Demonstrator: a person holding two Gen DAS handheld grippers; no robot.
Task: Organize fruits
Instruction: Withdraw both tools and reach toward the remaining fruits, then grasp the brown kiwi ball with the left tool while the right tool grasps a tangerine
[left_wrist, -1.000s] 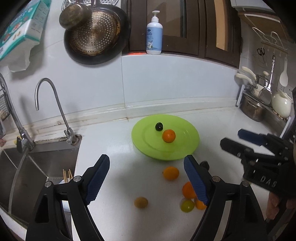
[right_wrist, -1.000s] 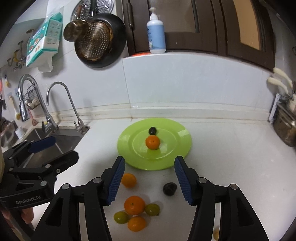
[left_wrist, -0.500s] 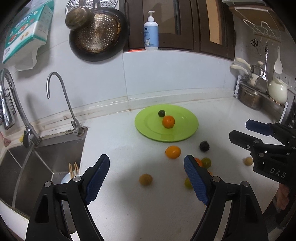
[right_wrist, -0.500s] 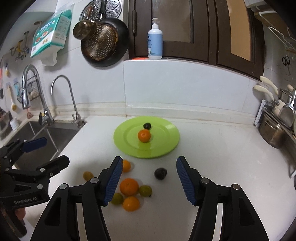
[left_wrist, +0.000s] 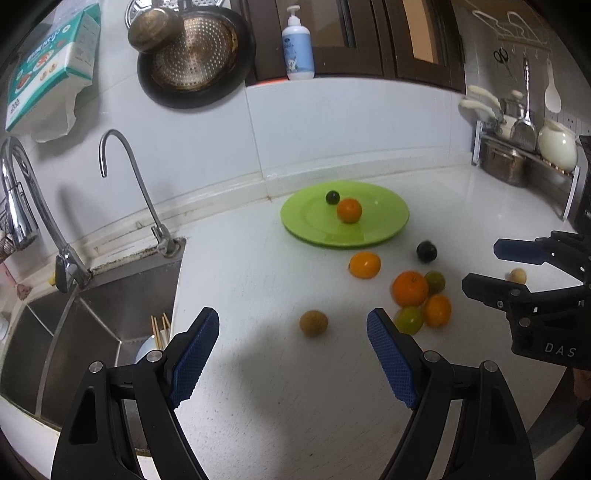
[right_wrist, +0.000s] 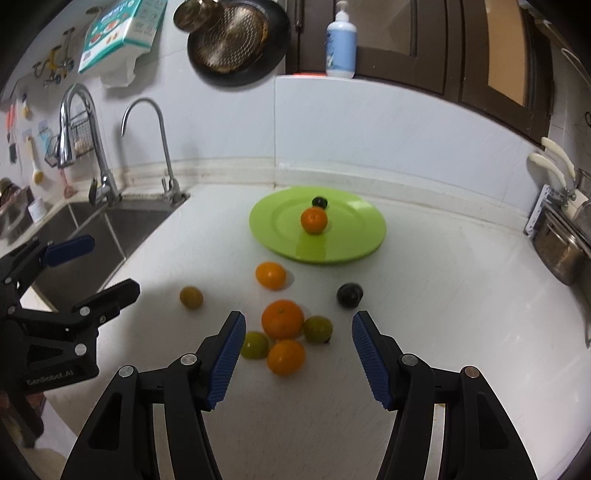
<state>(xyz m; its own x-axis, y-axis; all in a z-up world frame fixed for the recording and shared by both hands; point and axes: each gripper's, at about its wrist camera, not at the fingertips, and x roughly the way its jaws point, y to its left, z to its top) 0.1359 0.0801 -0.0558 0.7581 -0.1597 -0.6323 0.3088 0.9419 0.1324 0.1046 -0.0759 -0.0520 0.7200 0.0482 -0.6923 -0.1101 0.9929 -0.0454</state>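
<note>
A green plate (left_wrist: 388, 221) (right_wrist: 354, 240) near the back wall holds an orange (left_wrist: 349, 210) (right_wrist: 314, 220) and a small dark fruit (left_wrist: 332, 197) (right_wrist: 319, 202). Loose on the white counter are a cluster of oranges and green citrus (right_wrist: 284, 338) (left_wrist: 417, 299), a single orange (right_wrist: 270, 275) (left_wrist: 364, 264), a dark fruit (right_wrist: 349, 294) (left_wrist: 426, 251) and a brownish fruit (left_wrist: 313, 322) (right_wrist: 191, 297). My left gripper (left_wrist: 291, 354) (right_wrist: 90, 264) is open and empty, just short of the brownish fruit. My right gripper (right_wrist: 297, 354) (left_wrist: 484, 266) is open and empty, just short of the cluster.
A steel sink (left_wrist: 74, 332) with two faucets (left_wrist: 147, 206) lies left of the counter. A pot and utensil rack (left_wrist: 517, 162) stand at the right. A soap bottle (left_wrist: 297, 48) sits on the ledge, and a pan hangs on the wall.
Both grippers have pulled back and up from the plate, so more counter and loose fruit show. Both stay open. The fruit has not moved.
</note>
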